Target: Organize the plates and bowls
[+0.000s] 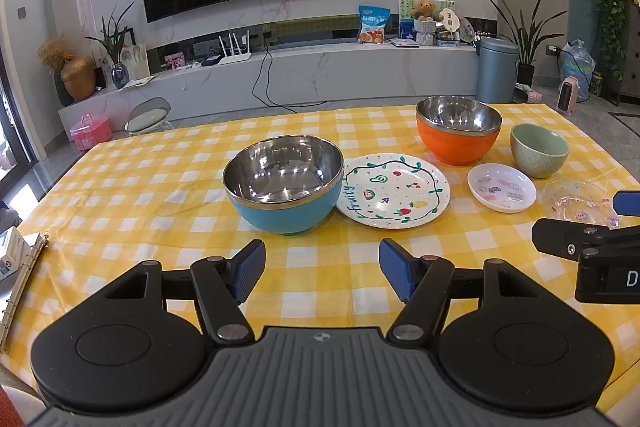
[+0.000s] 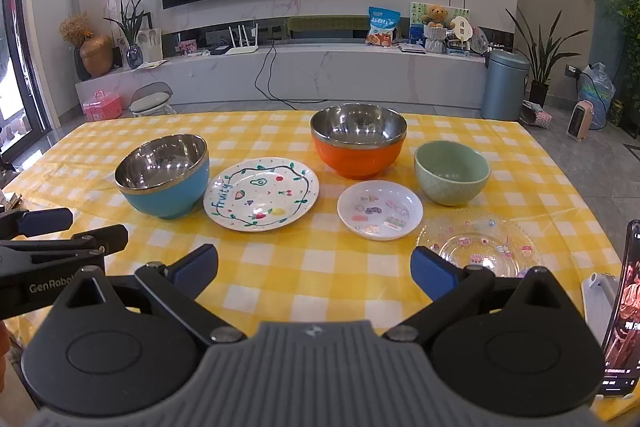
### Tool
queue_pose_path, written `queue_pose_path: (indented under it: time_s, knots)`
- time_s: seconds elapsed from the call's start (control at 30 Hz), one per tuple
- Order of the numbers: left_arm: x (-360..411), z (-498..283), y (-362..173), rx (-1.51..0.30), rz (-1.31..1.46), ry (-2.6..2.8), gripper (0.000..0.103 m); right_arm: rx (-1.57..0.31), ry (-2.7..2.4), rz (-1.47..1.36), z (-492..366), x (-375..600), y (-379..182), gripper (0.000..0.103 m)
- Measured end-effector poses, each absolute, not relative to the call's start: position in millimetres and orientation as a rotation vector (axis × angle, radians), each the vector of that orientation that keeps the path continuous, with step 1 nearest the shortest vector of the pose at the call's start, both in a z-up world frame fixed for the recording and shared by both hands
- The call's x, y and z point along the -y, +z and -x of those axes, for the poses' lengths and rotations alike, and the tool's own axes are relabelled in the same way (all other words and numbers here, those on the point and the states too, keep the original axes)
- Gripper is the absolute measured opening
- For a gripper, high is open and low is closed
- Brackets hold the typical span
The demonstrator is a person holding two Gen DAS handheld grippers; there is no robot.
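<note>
My left gripper [image 1: 322, 269] hangs over the checked surface [image 1: 160, 195], jaws apart, nothing between them. Left to right on the surface: blue bowl [image 1: 284, 185], touching or just overlapping the fruit plate [image 1: 394, 191]; orange bowl [image 1: 459, 129] behind, farther back; small white dish [image 1: 502, 187] in front of it; green bowl [image 1: 539, 150] just beside the dish, back right; clear glass plate [image 2: 480, 243] nearest, far right. My right gripper [image 2: 314, 269] also stands with jaws wide apart, empty, its right pad [image 2: 434, 277] overlapping the glass plate's near rim in view; contact unclear. Phone [image 2: 624, 307] upright at right edge.
</note>
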State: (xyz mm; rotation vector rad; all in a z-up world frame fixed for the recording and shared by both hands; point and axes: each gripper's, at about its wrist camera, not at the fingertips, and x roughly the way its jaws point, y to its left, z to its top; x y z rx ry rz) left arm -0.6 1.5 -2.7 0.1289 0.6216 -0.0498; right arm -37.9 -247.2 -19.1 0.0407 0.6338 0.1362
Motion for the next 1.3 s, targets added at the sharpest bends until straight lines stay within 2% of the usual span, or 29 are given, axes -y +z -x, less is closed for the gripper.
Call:
queue_pose_path:
  time_s: [1.3]
  knots:
    - [-1.5,0.4,-2.2,-0.624,-0.127,-0.051,0.077,-0.642,0.136,-0.031,38.0,246.0,-18.8,0.100]
